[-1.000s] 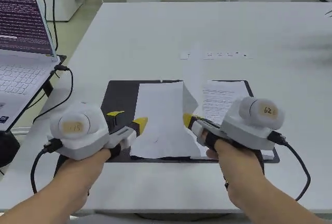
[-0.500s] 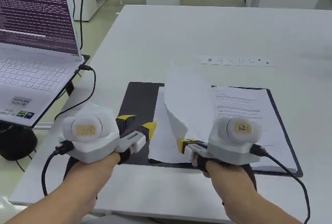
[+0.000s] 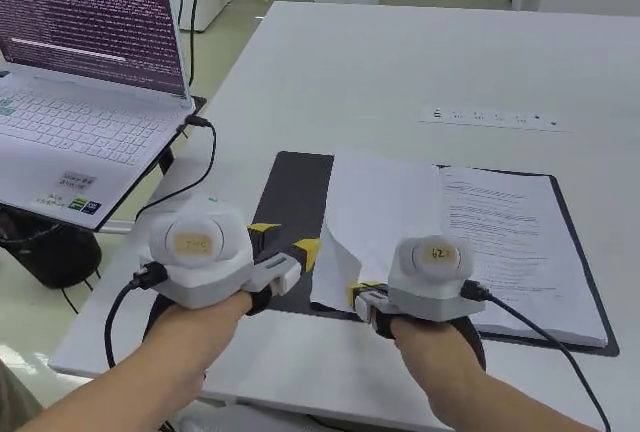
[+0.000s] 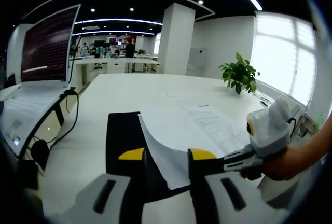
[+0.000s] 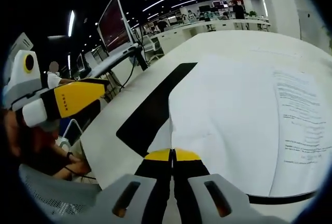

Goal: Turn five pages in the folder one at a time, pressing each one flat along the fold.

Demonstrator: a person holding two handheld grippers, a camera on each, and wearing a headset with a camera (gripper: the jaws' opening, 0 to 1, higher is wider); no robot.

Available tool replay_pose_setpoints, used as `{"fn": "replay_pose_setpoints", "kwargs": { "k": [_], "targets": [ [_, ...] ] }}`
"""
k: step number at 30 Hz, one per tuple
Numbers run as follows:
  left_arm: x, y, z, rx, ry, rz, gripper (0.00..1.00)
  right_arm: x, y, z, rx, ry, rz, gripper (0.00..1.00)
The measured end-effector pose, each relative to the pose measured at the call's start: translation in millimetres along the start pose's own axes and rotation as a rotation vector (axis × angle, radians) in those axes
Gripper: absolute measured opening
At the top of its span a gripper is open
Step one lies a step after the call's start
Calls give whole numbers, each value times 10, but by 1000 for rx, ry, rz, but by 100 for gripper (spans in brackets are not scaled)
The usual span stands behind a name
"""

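Jaws of the right gripper (image 5: 173, 155) are pressed together, pinching the lower edge of the lifted page (image 5: 223, 115). Jaws of the left gripper (image 4: 167, 154) stand spread, with that page's near corner seen between them; contact cannot be told.

White table (image 3: 400, 62): carries the black folder (image 3: 295, 192), lying open near the front edge.

Printed sheet (image 3: 510, 242): lies flat on the folder's right half.

Lifted page: 1 thin sheet, arched above the fold and leaning toward the bare left cover. It is judged light, limp and easily creased or torn. A light pinch at the free lower corner suits it, and the flattening stroke belongs just beside the fold.

Surroundings: a laptop (image 3: 80, 102) stands open to the left, well apart from the folder. A white strip (image 3: 495, 118) lies beyond the folder. A black cable (image 3: 205, 167) curls near the folder's left edge and is the likeliest thing to foul the left gripper.
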State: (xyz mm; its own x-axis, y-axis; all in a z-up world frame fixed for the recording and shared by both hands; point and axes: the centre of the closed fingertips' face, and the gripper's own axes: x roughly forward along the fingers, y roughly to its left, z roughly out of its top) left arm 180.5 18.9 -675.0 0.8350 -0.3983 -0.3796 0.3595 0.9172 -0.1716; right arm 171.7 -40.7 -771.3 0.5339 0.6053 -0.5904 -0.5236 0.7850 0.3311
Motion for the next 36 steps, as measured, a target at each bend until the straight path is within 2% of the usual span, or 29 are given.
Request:
{"fn": "replay_pose_setpoints", "kwargs": {
  "k": [5,12,17,19,23,27,29,31,36],
  "targets": [
    [5,-4,-58,0,20,3,31,30,-12,-33,36,9,2,0],
    [68,-58,-115,10,50,-3,31,43,-6,-55,38,11,4,0],
    [184,-121,-125,36,74,-10,31,28,19,-43,18,-12,15,0],
    [231,-155,-121,50,80,-17,31,5,63,-45,3,-24,35,5],
    [388,-266,-142,83,102,-34,30,-130,170,-52,-14,-47,75,5],
    [565,-320,-401,141,200,-33,26,-302,78,-60,-53,-69,62,0],
    [635,-329,-486,133,212,-30,25,-377,-7,-45,-34,-78,48,0],
    [677,-314,-647,126,256,0,24,-486,-186,34,-2,-115,12,0],
    [709,-264,-906,107,310,59,20,-682,-507,172,77,-189,-43,0]
  ]
}}
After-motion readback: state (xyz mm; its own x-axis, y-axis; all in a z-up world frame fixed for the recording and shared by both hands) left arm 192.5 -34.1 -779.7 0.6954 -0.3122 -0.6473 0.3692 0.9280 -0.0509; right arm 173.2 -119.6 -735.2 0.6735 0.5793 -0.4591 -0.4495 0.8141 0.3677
